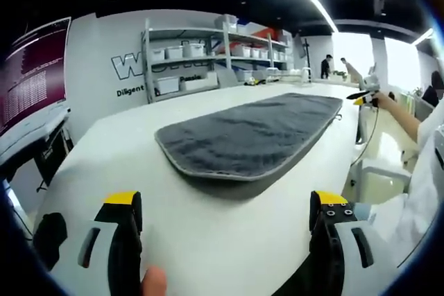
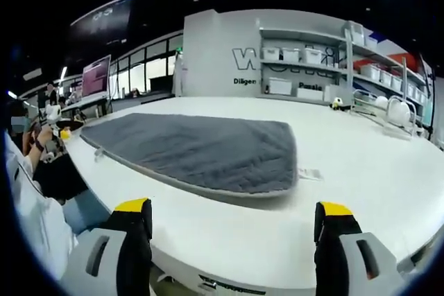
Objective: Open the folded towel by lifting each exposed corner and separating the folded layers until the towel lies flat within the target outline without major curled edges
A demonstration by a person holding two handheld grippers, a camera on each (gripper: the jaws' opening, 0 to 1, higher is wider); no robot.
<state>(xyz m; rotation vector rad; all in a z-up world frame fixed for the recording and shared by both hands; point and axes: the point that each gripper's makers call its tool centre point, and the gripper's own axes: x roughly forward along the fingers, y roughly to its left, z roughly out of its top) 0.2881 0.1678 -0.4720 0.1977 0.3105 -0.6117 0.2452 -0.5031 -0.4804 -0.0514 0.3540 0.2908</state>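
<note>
towel: grey cloth, matt, short fuzzy pile w/ faint ribbed texture; lighter stitched hem round the edge
bench: white, smooth, hard-looking top w/ slight sheen; soft reflections of ceiling light
left gripper: jaws matt black, prob. plastic, yellow tips; grey smooth plastic-looking shells on outer sides
right gripper: same finish, matt black jaws, yellow tips, grey smooth shells
shelving: pale grey frame, looks like painted metal, matt; bins on it white/translucent plastic
wall: white, flat matt finish, dark lettering
small tag: white, by towel edge on bench, paper or cloth, can't tell
</note>
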